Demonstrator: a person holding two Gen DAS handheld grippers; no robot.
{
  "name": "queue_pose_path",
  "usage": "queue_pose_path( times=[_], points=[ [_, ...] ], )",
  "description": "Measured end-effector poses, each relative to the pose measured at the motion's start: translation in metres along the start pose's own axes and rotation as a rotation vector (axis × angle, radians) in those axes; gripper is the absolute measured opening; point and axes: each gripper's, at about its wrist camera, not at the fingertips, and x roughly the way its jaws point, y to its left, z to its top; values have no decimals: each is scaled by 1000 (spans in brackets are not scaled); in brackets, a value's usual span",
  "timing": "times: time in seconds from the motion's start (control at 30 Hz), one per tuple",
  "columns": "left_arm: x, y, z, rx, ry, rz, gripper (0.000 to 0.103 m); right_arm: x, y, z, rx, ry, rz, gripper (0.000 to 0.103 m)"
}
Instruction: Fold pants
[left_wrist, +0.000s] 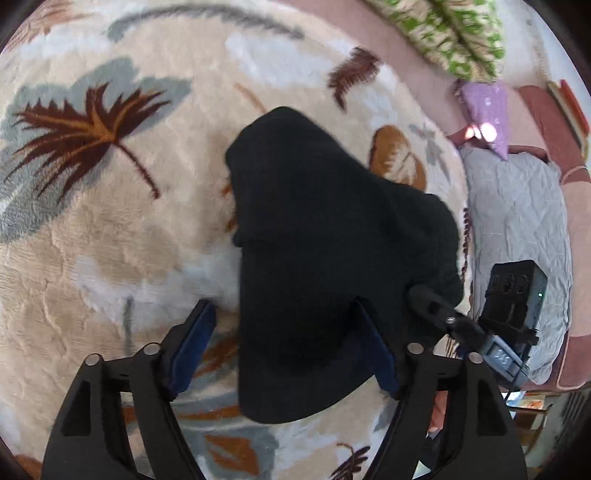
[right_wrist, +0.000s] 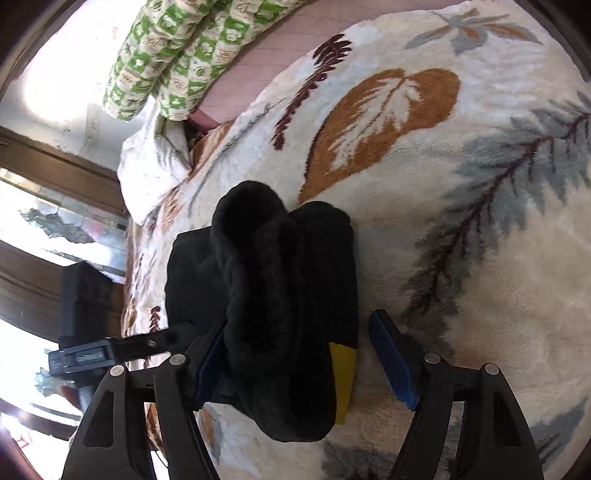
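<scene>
The black pants (left_wrist: 317, 266) lie folded into a thick bundle on a cream leaf-patterned blanket (left_wrist: 110, 229). My left gripper (left_wrist: 282, 314) is open, its blue-padded fingers spread on either side of the bundle's near end, not pinching it. In the right wrist view the same bundle (right_wrist: 284, 295) shows fleece lining and a yellow patch (right_wrist: 343, 376). My right gripper (right_wrist: 303, 328) is open too, the bundle lying between its fingers against the left pad. The other gripper shows at the right edge of the left view (left_wrist: 443, 317) and the left edge of the right view (right_wrist: 122, 347).
A green-patterned quilt (right_wrist: 177, 48) lies at the far end of the pink bed (left_wrist: 417, 74). A grey quilted cover (left_wrist: 517, 236) and a purple cloth (left_wrist: 484, 107) lie beside the blanket. A white cloth (right_wrist: 151, 166) and a dark wooden window frame (right_wrist: 44, 158) stand to the left.
</scene>
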Motion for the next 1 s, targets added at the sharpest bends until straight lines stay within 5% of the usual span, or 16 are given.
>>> queue_pose_path(
  times=[0.07,0.1,0.27,0.57,0.7,0.93,1.0],
  points=[
    [2,-2,-1,-10,27,-52,49,0,2,-1,-22,-4,-4,61],
    [0,-2,-2,-20,14,-51,44,0,1,-1,-11,3,11,42],
    [-24,-3,-5,1,-12,-91,28,-10,12,-6,-1,-50,23,33],
    [-102,32,-17,1,-121,-87,27,-20,96,-22,-82,-110,71,30],
    [-125,63,-32,13,-149,-6,28,6,130,-38,-87,-87,109,30],
    [-98,125,-41,-20,-69,89,31,71,151,-67,-112,-61,-5,36],
    [-98,128,-43,2,-78,91,41,75,148,-69,-115,-70,-33,42]
  ],
)
